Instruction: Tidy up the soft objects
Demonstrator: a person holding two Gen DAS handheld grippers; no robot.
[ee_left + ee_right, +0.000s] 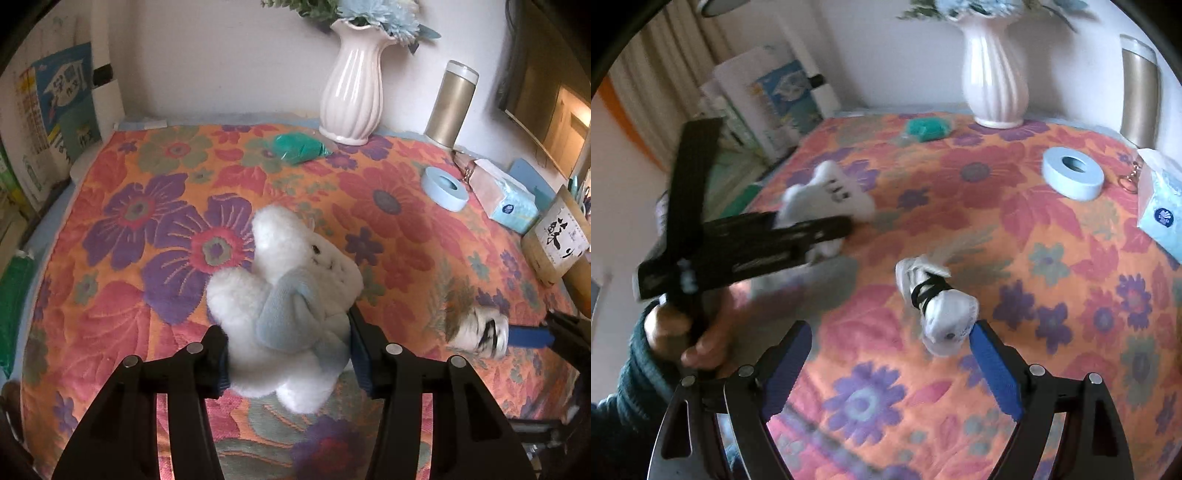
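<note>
Fluffy white plush made up both soft toys on the table: one rabbit-like toy (291,317) with a pale blue scarf, and one smaller white toy (938,302) wound round with black cord. Two tongs were at work, one in each of the person's hands. The left gripper (288,354) was clamped on the scarfed toy, its blue pads pressing into the plush on either side, with the toy's head sticking out beyond the fingertips. The right gripper (886,369) stood with its jaws wide apart; the corded toy lay just beyond its right-hand blue pad (995,373), touching or almost touching the tip, with nothing squeezed between the two fingers. From the right wrist view the left tongs showed off to the left, held by a hand (690,332) in a dark teal knitted sleeve. Under everything lay one quilted cloth (147,236), orange with big purple and red flowers. Farther out from both tongs, along the white wall, stood one ribbed white vase (352,85) of blue flowers, one gold flask (452,105), one green packet (297,147), one blue roll of tape (445,188) and one tissue pack (504,195). Books (64,103) leaned far off to the left.
</note>
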